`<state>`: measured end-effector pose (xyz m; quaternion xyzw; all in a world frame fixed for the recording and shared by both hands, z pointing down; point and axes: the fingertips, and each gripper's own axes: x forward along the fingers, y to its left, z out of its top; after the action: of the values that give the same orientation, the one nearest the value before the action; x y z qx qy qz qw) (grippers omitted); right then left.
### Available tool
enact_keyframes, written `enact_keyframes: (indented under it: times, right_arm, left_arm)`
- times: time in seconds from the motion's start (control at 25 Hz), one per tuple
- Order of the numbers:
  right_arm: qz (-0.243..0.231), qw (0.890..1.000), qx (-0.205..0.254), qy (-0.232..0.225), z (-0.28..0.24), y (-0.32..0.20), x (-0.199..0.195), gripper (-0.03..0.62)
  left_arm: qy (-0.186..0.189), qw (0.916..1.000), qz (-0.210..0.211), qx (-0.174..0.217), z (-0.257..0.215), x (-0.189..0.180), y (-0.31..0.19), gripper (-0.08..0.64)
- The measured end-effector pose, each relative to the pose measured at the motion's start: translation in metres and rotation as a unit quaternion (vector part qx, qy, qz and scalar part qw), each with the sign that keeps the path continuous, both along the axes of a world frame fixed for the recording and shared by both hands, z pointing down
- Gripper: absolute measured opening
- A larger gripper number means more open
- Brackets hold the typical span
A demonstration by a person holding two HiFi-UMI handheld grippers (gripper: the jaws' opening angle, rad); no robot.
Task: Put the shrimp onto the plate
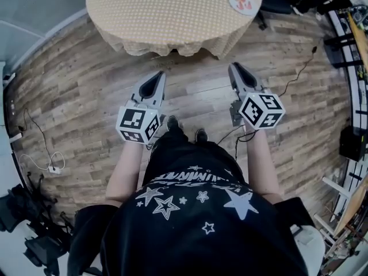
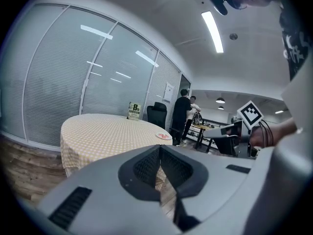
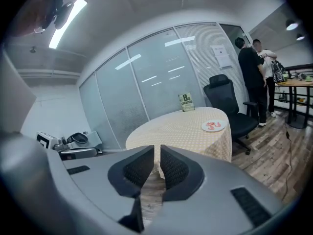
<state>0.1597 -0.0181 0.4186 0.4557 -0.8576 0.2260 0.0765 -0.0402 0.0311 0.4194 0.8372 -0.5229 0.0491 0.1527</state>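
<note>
The head view looks steeply down past the person's chest (image 1: pixel 195 211) onto the left gripper (image 1: pixel 159 73) and right gripper (image 1: pixel 234 66) over the wood floor (image 1: pixel 69 96), with the round surface (image 1: pixel 172 10) at the top edge. Each gripper view rides close behind its own jaws, low and roughly level, and faces that surface from well apart; the left one catches the right gripper at its right side, the right one the left gripper at its left. All three views share the surface and the plate (image 1: pixel 241 3) near its edge.
</note>
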Motion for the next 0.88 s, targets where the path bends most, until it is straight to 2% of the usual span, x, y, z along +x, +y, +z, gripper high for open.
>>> enact_keyframes:
  times: [0.24, 0.64, 0.88]
  right_arm:
    - [-0.044, 0.999, 0.010, -0.004, 0.004, 0.028, 0.028, 0.040]
    - [-0.089, 0.995, 0.040, -0.012, -0.017, 0.067, 0.087, 0.038]
    - [-0.106, 0.993, 0.046, -0.020, -0.022, 0.082, 0.103, 0.038]
  left_arm:
    - [-0.008, 0.9995, -0.029, 0.004, -0.002, 0.039, 0.036, 0.008]
    - [-0.026, 0.9978, -0.050, 0.035, -0.025, 0.109, 0.084, 0.008]
    - [-0.031, 0.9974, -0.050, 0.040, -0.031, 0.140, 0.104, 0.008]
